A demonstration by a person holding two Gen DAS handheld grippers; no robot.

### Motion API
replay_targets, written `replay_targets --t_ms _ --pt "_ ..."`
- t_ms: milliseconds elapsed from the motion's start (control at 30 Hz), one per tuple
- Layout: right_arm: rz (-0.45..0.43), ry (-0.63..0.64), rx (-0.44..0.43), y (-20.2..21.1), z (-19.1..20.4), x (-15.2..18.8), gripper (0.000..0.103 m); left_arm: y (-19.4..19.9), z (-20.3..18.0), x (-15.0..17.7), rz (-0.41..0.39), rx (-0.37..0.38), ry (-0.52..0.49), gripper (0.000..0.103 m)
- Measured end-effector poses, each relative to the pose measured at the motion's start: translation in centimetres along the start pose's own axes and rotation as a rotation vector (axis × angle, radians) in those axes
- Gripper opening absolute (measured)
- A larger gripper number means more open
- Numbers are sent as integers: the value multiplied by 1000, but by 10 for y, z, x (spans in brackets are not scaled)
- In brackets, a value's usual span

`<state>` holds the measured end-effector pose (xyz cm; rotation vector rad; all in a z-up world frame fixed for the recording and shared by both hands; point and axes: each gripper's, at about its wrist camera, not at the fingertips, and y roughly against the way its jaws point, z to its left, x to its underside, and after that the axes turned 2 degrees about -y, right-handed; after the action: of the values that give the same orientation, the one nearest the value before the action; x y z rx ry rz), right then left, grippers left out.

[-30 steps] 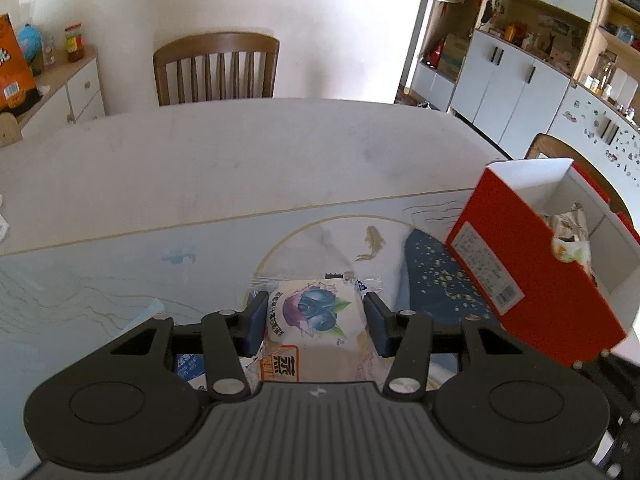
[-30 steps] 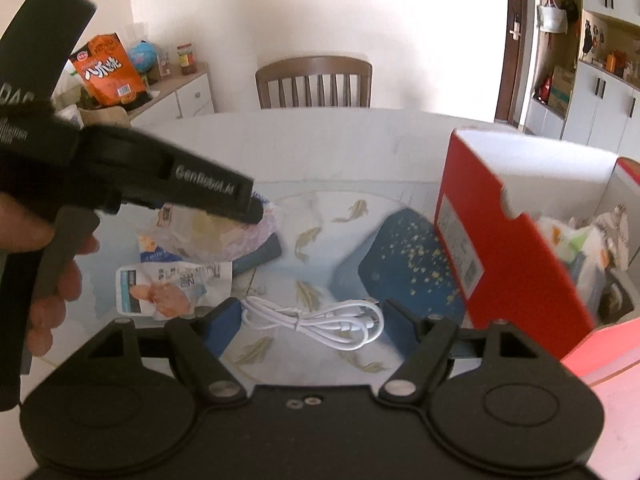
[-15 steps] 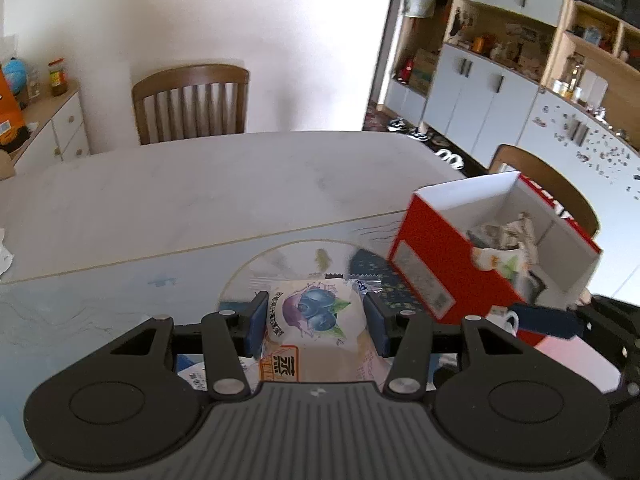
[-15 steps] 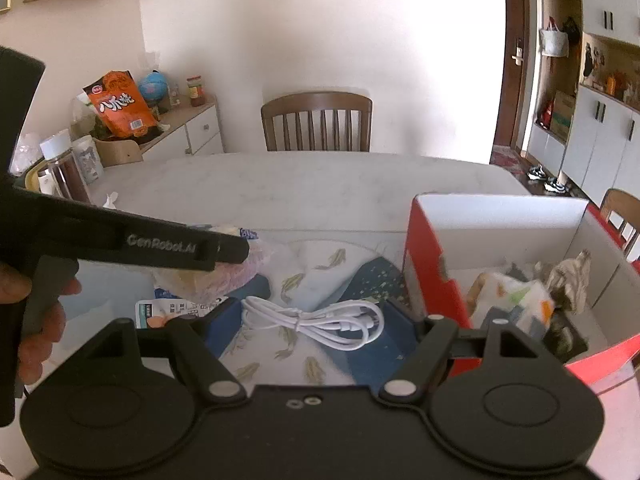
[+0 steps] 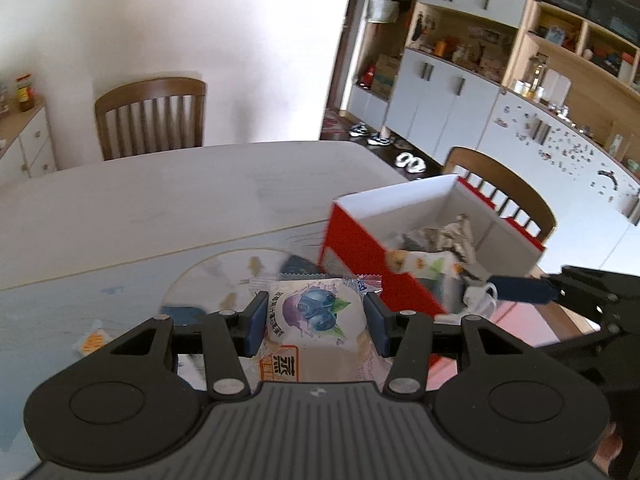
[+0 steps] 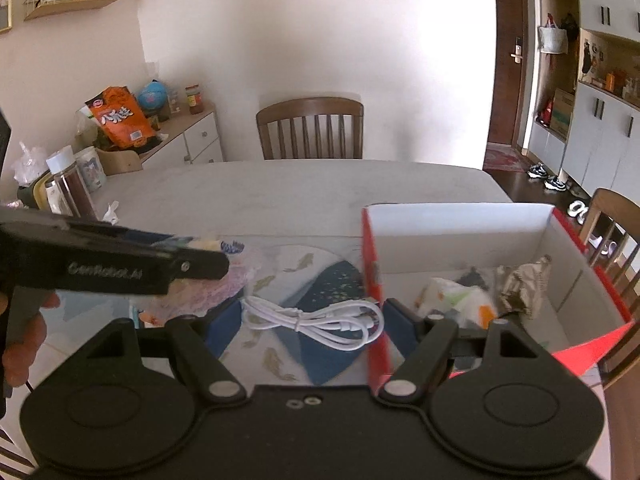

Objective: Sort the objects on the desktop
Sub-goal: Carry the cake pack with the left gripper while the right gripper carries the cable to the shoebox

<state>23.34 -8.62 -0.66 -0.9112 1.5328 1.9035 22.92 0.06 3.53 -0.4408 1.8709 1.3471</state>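
Both hands came up off the table since a second ago. The left gripper lifted the blueberry snack packet and swung toward the red box, so its open top and the wrappers inside now show. The right gripper rose with the white cable too, off the fish-print mat, now looking down into the box.

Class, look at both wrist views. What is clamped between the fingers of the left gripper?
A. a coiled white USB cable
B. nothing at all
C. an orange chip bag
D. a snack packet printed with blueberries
D: in the left wrist view the left gripper has both pads pressed against the sides of the blueberry snack packet; the white cable sits between the right gripper's fingers instead.
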Motion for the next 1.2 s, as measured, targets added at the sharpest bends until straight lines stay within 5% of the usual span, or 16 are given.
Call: replay_targets --t_ms 567,1200 --pt "-23 13 78 23 -100 -10 77 -35 -86 -28 -16 62 -68 49" --pt "36 65 82 -1 -183 -15 77 -121 -133 -70 62 67 -97 50"
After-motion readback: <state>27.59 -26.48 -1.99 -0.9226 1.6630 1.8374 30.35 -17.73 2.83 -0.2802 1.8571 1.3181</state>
